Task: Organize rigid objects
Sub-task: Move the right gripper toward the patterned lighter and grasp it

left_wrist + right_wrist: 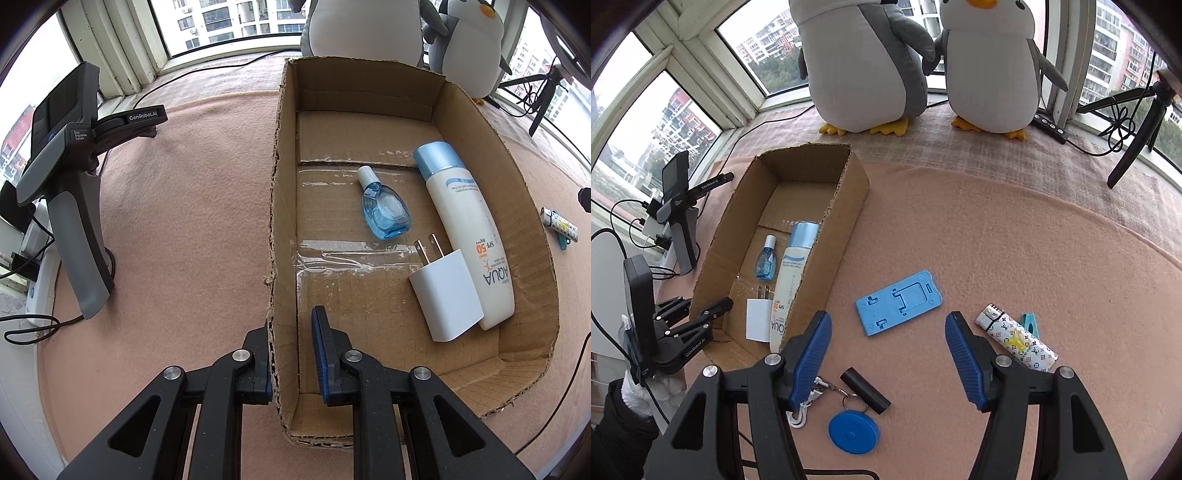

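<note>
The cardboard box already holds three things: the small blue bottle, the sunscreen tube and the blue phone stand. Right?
Not quite. The third item in the cardboard box is the white charger plug, seen in the left wrist view beside the small blue bottle and sunscreen tube. The blue phone stand lies outside on the cloth.

The left wrist camera sits right over the cardboard box (406, 236), looking steeply down its length toward the window, close enough that the box fills the view. The right wrist camera hangs farther back and to the box's (783, 236) right, tilted down at the pink tabletop (1015, 258). Both views share the box and the two plush penguins (923, 66) behind it.
</note>
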Demonstrator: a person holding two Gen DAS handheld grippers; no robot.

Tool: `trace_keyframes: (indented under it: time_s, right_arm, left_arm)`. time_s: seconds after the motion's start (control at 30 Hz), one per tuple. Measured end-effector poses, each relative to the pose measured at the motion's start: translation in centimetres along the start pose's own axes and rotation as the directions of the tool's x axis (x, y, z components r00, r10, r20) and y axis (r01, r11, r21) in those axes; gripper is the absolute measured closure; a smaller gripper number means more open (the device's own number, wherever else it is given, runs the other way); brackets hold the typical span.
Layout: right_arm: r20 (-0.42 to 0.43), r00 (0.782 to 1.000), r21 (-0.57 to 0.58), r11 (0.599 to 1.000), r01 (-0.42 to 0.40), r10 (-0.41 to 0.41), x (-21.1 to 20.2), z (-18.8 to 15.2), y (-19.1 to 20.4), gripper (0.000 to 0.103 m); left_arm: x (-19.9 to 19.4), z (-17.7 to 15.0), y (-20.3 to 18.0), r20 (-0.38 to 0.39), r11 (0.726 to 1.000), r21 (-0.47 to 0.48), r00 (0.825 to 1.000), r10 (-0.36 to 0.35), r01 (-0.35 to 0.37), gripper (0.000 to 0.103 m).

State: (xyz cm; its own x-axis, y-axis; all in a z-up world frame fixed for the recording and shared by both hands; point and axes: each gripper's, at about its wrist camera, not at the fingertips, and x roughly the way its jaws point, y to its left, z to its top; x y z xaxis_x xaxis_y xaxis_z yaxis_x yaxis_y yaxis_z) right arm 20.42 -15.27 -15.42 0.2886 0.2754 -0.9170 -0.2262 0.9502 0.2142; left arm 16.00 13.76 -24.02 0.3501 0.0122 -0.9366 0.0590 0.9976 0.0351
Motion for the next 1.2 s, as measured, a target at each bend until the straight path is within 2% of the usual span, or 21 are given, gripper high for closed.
trace_keyframes:
  time_s: [0.3,0.77,1.2]
  right_arm:
    - [-0.082,0.997,0.053,0.999,0.007,-0.003,2.3,0.3,-4.7,0.043]
    - [-0.112,0.992,0.142,0.988,0.068,-0.052,2.6,-0.3,-9.3,0.043]
    - [-0.161,0.987,0.127,0.992,-0.004,0.025,3.5,-1.7,-7.5,0.043]
  left_arm:
    - [0.0,0.0,0.0,0.000,1.000,0.000,1.000,0.000,0.000,0.085]
    - [0.0,-0.1,0.1,0.002,1.000,-0.002,1.000,0.001,-0.001,0.085]
    - [0.0,-0.1,0.0,0.003,1.000,-0.004,1.000,0.000,0.000,0.085]
